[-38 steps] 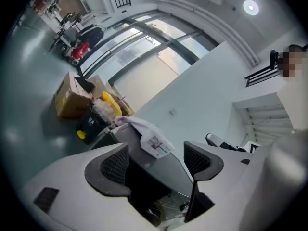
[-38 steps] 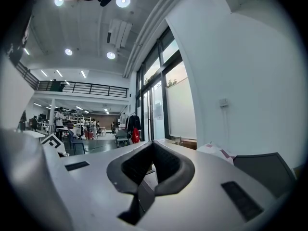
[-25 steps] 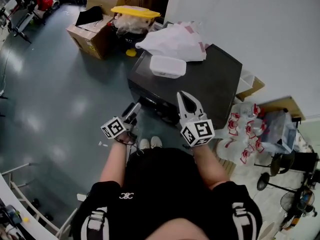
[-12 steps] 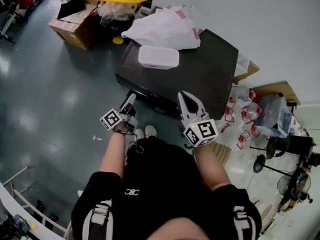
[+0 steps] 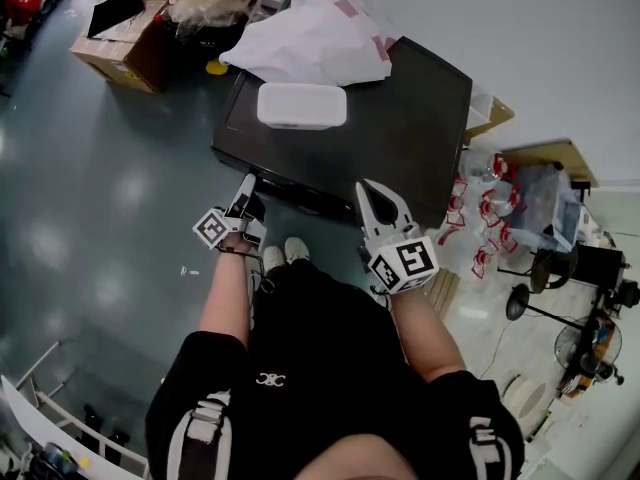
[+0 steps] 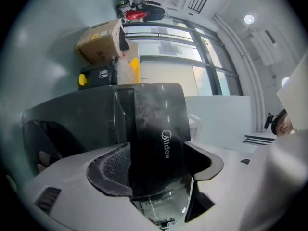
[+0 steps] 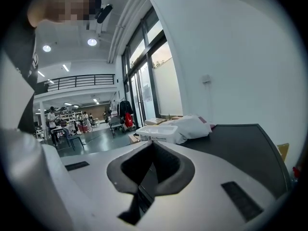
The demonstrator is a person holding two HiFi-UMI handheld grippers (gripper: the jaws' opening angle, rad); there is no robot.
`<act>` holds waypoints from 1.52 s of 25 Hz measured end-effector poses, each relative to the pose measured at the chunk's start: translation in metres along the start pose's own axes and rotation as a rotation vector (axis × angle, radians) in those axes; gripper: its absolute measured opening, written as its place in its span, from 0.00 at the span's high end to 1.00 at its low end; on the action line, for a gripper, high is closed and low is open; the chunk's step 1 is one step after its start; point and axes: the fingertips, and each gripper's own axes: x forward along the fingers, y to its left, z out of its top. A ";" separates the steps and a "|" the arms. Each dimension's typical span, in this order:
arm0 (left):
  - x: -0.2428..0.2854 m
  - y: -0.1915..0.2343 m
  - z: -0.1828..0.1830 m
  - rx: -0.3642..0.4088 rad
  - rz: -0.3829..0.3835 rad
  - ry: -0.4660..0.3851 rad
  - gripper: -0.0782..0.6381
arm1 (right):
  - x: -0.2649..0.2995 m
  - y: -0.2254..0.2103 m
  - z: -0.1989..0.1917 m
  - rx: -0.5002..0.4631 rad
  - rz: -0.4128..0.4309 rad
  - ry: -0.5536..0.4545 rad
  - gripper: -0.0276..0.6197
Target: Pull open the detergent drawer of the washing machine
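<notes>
Where the head view looks steeply down, one dark washing machine (image 5: 400,138) stands ahead of both tongs, and on its top, beyond their tips, lie one white lidded box (image 5: 302,105) and one white plastic bag (image 5: 310,43); no writing can be read from here. Each of the two tongs carries one marker cube. The left tongs (image 5: 245,190) reach the machine's front edge, while the right tongs (image 5: 375,200) hang just short of its top, well apart from the left. One cardboard box (image 5: 112,40) sits on the floor far beyond the left tongs and off to their left. In the left gripper view, the left tongs (image 6: 156,165) hold the detergent drawer (image 6: 154,119). Its glossy dark front fills the gap, with one pad at each side edge, and the single word "Midea" runs along it in white just beyond the pads. Past the drawer a cardboard box (image 6: 98,42) shows, its print too small to read. In the right gripper view, the right tongs (image 7: 151,162) are closed, pads meeting with nothing between them. Beyond their tips the white lidded box (image 7: 159,131) and the white plastic bag (image 7: 195,126) rest on the machine's flat dark top.
</notes>
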 end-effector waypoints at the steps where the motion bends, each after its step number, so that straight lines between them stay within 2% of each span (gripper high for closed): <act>1: 0.004 -0.003 0.000 0.003 -0.022 0.008 0.42 | 0.000 -0.002 -0.001 0.002 -0.004 0.006 0.96; 8: 0.014 -0.003 0.005 0.038 -0.122 0.044 0.41 | 0.004 -0.002 -0.004 -0.008 -0.004 0.032 0.96; 12: 0.016 0.002 0.006 0.061 -0.164 0.017 0.45 | 0.007 -0.002 -0.007 -0.009 0.000 0.043 0.96; 17: 0.012 0.005 0.009 0.043 -0.222 -0.017 0.52 | 0.006 0.001 -0.010 -0.014 0.009 0.053 0.96; 21: 0.010 0.006 0.010 -0.014 -0.257 -0.004 0.56 | 0.004 0.005 -0.013 -0.015 0.014 0.065 0.96; 26: 0.009 0.006 0.012 -0.061 -0.282 -0.023 0.59 | 0.000 0.005 -0.015 -0.021 0.015 0.077 0.96; 31: 0.006 0.007 0.011 -0.048 -0.270 -0.036 0.60 | -0.003 0.005 -0.009 -0.025 0.022 0.074 0.96; 38: 0.002 0.008 0.008 -0.077 -0.273 -0.019 0.63 | -0.006 0.010 -0.002 -0.035 0.029 0.059 0.96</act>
